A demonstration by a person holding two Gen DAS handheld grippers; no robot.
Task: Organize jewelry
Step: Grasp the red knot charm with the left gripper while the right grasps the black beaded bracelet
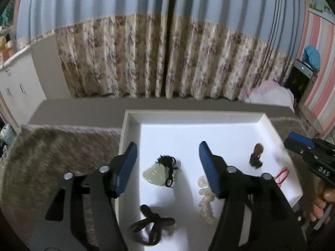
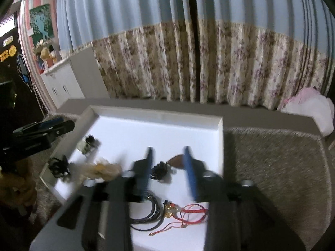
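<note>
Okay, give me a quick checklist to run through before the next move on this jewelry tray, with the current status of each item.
1. Left hand-held gripper empty, jaws apart: ok.
2. Right hand-held gripper empty, jaws apart: ok; the picture is blurred.
3. Jade pendant lying free on the white tray: ok.
4. Pale bead bracelet fully visible: not ok, partly behind the left gripper's finger.
5. Red cord bracelet clear of the black cord: cannot tell.
6. Brown pendant inside the tray: ok.

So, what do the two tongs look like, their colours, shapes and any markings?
Both are alike: the left tongs and right tongs have black angular bodies, two long flat fingers faced with blue pads, and round silver pivot bolts. Seen from the left wrist, the right tongs carry pale letters, seemingly "DAS". No sleeve shows clearly.
</note>
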